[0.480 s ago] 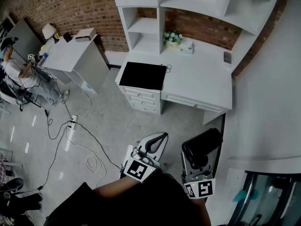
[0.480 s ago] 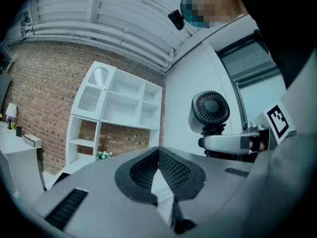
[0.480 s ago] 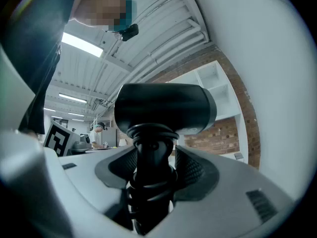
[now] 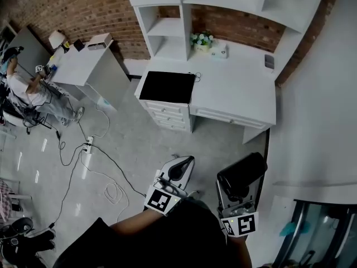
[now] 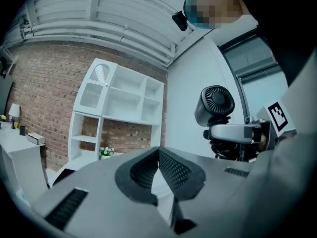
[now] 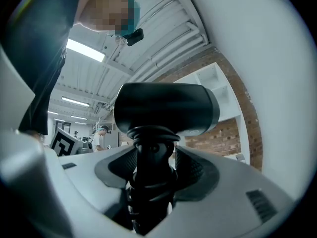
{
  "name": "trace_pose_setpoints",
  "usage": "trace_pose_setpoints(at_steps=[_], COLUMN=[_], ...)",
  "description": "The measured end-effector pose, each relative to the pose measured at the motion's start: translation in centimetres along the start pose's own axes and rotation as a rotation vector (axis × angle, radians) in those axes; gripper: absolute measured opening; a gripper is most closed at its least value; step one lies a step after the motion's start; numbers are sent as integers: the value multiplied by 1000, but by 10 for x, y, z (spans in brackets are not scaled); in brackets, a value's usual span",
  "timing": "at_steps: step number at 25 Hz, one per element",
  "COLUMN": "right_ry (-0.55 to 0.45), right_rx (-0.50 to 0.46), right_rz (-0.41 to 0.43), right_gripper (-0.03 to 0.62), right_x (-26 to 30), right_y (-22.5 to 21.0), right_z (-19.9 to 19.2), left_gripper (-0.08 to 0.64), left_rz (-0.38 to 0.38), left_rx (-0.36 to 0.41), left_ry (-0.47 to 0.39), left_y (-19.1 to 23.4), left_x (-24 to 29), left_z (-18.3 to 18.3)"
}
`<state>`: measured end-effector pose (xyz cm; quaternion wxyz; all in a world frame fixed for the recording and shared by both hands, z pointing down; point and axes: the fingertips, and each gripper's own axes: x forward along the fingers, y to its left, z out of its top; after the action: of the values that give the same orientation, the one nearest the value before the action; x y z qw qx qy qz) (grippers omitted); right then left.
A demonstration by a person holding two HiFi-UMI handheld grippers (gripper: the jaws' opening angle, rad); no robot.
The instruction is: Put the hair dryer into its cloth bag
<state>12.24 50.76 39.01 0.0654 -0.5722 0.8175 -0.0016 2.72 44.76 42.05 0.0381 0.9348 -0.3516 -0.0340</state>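
The white worktop [image 4: 234, 88] under the shelf unit [image 4: 167, 32] stands well ahead of the person. A flat black thing [image 4: 167, 87] lies on its left end. It may be the cloth bag, but I cannot tell, so heading for it on that guess could waste the approach. The hair dryer [image 4: 241, 175] is carried in the air well short of the worktop's front edge, upright in the right gripper [image 6: 153, 165]. That gripper's fingers [image 6: 190, 168] stand wide and press on the black handle from both sides. The handle is round and ribbed and the heavy barrel sits above the hold, so I judge a quick swing could twist or tip it in the grip. The left gripper [image 5: 158, 167], just beside the right one and equally far from the worktop, has its fingers [image 5: 173, 170] closed together on nothing. Unless they open and take the bag's mouth, the dryer would likely push loose cloth along the worktop instead of going in. Cables [image 4: 106, 166] trail over the floor left of the worktop, a lesser trip risk.
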Motion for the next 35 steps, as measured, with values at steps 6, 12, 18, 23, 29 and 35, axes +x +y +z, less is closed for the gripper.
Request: trace_pose_setpoints(at_steps=[6, 12, 18, 23, 29, 35], right_ry=[6, 22, -24, -101, -154, -131], right_rx=[67, 29, -20, -61, -22, -20], right_rz=[-33, -71, -126, -181, -223, -229], right_gripper=[250, 250, 250, 251, 252, 252], right_x=[16, 46, 96, 145, 198, 244], right_y=[-28, -49, -70, -86, -83, -73], right_z=[-4, -3, 11, 34, 46, 41], left_gripper=[17, 17, 17, 17, 17, 17], left_rz=[-14, -48, -72, -108, -141, -158], left_rx=[-9, -24, -77, -130, -105, -125], left_ry=[-3, -29, -41, -57, -107, -95], left_y=[15, 39, 83, 126, 175, 212], left_x=[31, 65, 99, 126, 146, 158], left_z=[3, 10, 19, 46, 68, 66])
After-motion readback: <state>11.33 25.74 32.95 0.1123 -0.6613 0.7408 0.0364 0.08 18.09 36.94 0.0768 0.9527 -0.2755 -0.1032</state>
